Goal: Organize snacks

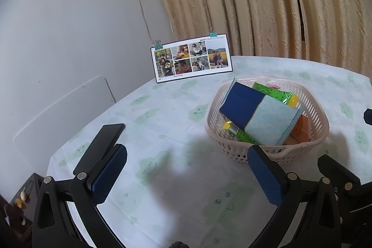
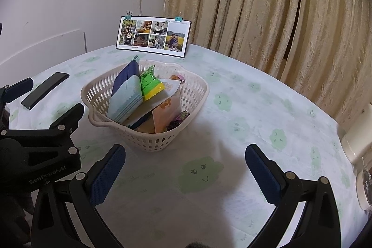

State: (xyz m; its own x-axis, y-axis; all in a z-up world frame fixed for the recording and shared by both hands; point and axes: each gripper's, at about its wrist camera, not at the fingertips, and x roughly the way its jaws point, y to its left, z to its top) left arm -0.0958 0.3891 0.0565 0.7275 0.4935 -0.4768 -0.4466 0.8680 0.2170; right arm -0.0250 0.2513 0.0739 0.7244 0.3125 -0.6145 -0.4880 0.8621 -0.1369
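left gripper (image 1: 187,174): jaws spread wide, empty, hovering above the tablecloth (image 1: 162,113) just before the basket (image 1: 311,106). right gripper (image 2: 184,174): likewise spread, empty, near the basket's other side. snack packets (image 2: 151,85) piled inside the basket. "genrobot.ai" printed on the left gripper's body; "meet" heads the photo card (image 2: 153,35) behind the basket.

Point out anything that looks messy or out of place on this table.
The basket is jumbled: a blue packet stands on edge, with green tubes wedged around it. A black phone-like slab lies apart on the cloth. Nothing looks spilled or damaged.
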